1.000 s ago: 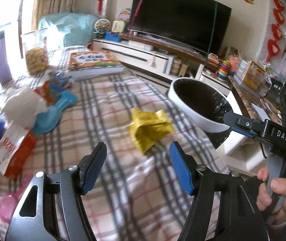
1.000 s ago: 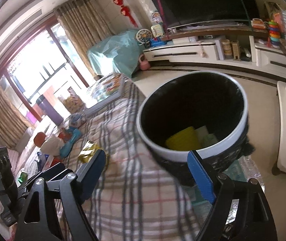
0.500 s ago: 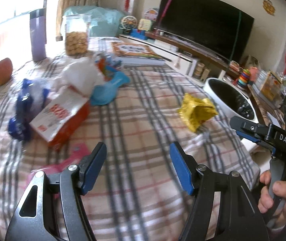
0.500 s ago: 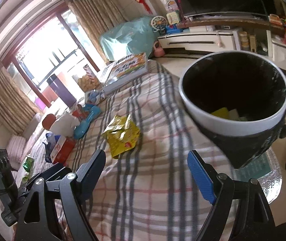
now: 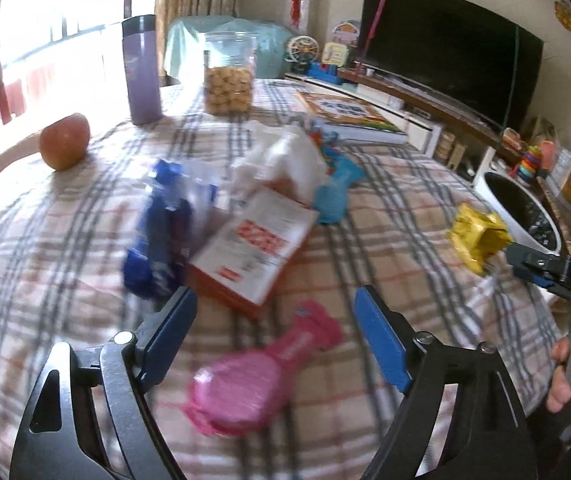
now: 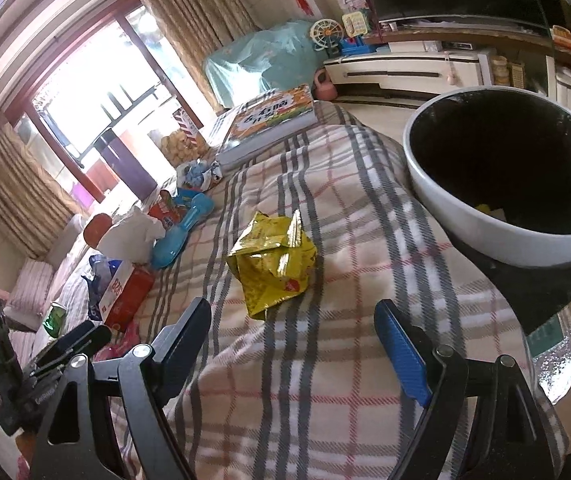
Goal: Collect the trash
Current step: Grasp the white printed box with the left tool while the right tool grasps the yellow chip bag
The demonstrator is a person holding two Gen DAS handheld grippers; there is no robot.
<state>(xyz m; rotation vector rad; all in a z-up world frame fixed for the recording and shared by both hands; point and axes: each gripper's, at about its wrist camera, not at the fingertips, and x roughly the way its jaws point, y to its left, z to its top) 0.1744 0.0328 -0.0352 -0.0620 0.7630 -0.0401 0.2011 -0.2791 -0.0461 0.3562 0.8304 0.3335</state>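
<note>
Plaid tablecloth [image 5: 385, 184] carrying scattered litter. Left gripper [image 5: 273, 336] jaws, just opened wider, are straddling the pink wrapper [image 5: 253, 380], apparently lining up a grab. Right gripper [image 6: 293, 344], jaws apart, is hovering short of yellow wrapper [image 6: 273, 260], trash bin [image 6: 505, 184] waiting beyond right finger.

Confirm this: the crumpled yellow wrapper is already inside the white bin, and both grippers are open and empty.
Not quite. The yellow wrapper lies on the checked tablecloth, beside the white bin, as the right wrist view shows. Both grippers are open and empty.
</note>
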